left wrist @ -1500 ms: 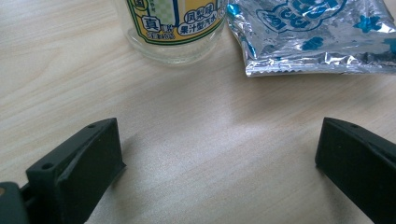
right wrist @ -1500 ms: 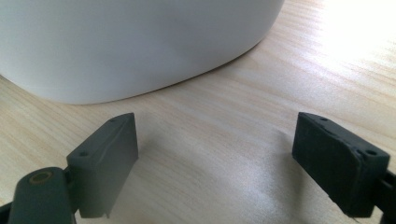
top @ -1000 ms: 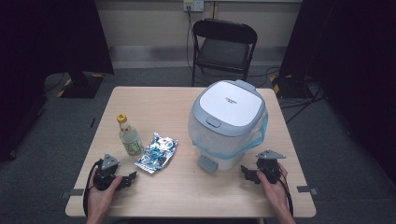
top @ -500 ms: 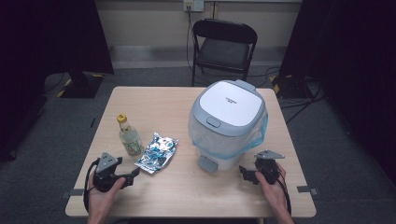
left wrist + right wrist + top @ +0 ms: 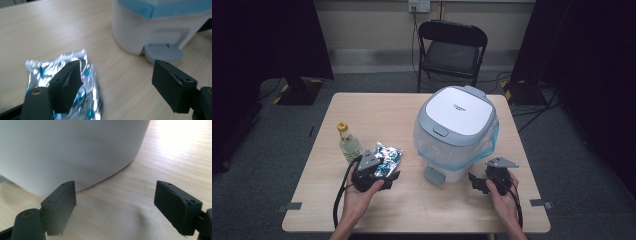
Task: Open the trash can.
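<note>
A person stands at the near edge of the wooden bench (image 5: 377, 107), forearms coming in from the bottom of the high view, a gripper in each hand. The left gripper (image 5: 388, 174) sits left of centre in that view, right over the near end of a crinkled silver foil packet (image 5: 387, 153) printed in blue. Its jaws have just been closing a little, yet they stand wide; in the left gripper view the packet (image 5: 87, 75) lies flat on the wood at the lower left, under and beside the left-hand jaw, while the other jaw hangs over bare bench, and nothing is pinched between them. Just left of the packet stands a small clear bottle (image 5: 349, 143) with a yellow cap, upright. Right of centre sits a white pedal bin (image 5: 457, 132) with a grey-rimmed lid, a blue liner showing under the rim and a grey foot pedal (image 5: 434, 175) at its base. The right gripper (image 5: 475, 183) rests low at the lower right of the high view, just beside the bin; in the right gripper view its jaws stand wide with the bin's white wall (image 5: 75, 150) close ahead and nothing held. A black folding chair (image 5: 451, 47) stands beyond the bench at the top centre.
</note>
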`<state>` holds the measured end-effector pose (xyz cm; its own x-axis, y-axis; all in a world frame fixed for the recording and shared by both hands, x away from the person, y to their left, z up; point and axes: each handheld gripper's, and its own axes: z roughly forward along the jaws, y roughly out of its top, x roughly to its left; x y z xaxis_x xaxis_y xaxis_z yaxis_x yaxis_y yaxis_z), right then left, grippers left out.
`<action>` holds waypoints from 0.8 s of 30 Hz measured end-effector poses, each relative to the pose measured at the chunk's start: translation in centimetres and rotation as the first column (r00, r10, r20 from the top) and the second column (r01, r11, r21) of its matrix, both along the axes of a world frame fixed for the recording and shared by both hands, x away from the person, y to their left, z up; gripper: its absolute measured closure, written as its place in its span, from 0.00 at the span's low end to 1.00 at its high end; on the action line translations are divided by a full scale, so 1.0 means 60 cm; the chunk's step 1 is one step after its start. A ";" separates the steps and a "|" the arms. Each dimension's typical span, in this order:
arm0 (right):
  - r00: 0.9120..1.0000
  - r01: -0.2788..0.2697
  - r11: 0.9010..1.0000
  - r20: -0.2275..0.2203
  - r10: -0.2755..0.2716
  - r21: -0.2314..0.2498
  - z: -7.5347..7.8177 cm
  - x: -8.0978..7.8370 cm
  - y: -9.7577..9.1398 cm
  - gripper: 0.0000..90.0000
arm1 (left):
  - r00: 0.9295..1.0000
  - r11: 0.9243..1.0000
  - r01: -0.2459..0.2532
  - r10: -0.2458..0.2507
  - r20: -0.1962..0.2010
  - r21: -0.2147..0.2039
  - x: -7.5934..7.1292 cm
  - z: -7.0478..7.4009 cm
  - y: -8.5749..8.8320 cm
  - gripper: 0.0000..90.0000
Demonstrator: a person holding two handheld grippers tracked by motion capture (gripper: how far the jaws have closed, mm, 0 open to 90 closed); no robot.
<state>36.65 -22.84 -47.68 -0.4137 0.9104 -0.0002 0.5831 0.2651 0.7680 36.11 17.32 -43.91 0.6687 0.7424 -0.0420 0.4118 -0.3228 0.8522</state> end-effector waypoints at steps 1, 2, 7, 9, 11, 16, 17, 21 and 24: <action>1.000 0.006 1.000 0.005 -0.006 0.000 0.002 0.002 -0.002 0.19 | 1.000 1.000 0.004 -0.004 -0.008 -0.004 0.013 0.000 -0.006 0.26; 1.000 0.013 1.000 0.007 -0.013 0.005 0.006 0.004 -0.005 0.19 | 1.000 1.000 0.003 -0.003 -0.016 -0.008 0.022 0.001 -0.010 0.26; 0.999 0.038 0.999 0.033 -0.038 0.000 0.020 0.015 -0.013 0.19 | 0.999 1.000 0.010 -0.011 -0.033 -0.024 0.055 0.000 -0.033 0.25; 0.997 0.058 0.998 0.040 -0.058 -0.001 0.022 0.022 -0.017 0.19 | 0.999 0.999 0.014 -0.015 -0.038 -0.037 0.070 -0.002 -0.039 0.25; 0.996 0.078 0.997 0.045 -0.078 0.006 0.022 0.028 -0.022 0.21 | 0.999 1.000 -0.010 0.009 -0.047 -0.018 0.085 -0.003 -0.045 0.25; 0.993 0.102 0.995 0.060 -0.103 0.014 0.031 0.041 -0.033 0.21 | 0.998 0.999 -0.030 0.031 -0.055 0.017 0.124 0.005 -0.061 0.26; 0.993 0.103 0.995 0.059 -0.104 0.009 0.033 0.043 -0.034 0.21 | 0.997 0.999 -0.035 0.036 -0.061 0.009 0.128 0.007 -0.064 0.26; 0.992 0.103 0.995 0.077 -0.103 -0.003 0.038 0.050 -0.031 0.20 | 0.998 1.000 -0.025 0.024 -0.051 -0.008 0.154 0.008 -0.079 0.26; 0.990 0.114 0.994 0.083 -0.113 -0.001 0.037 0.055 -0.029 0.21 | 1.000 1.000 -0.004 0.003 -0.021 -0.022 0.164 0.009 -0.085 0.26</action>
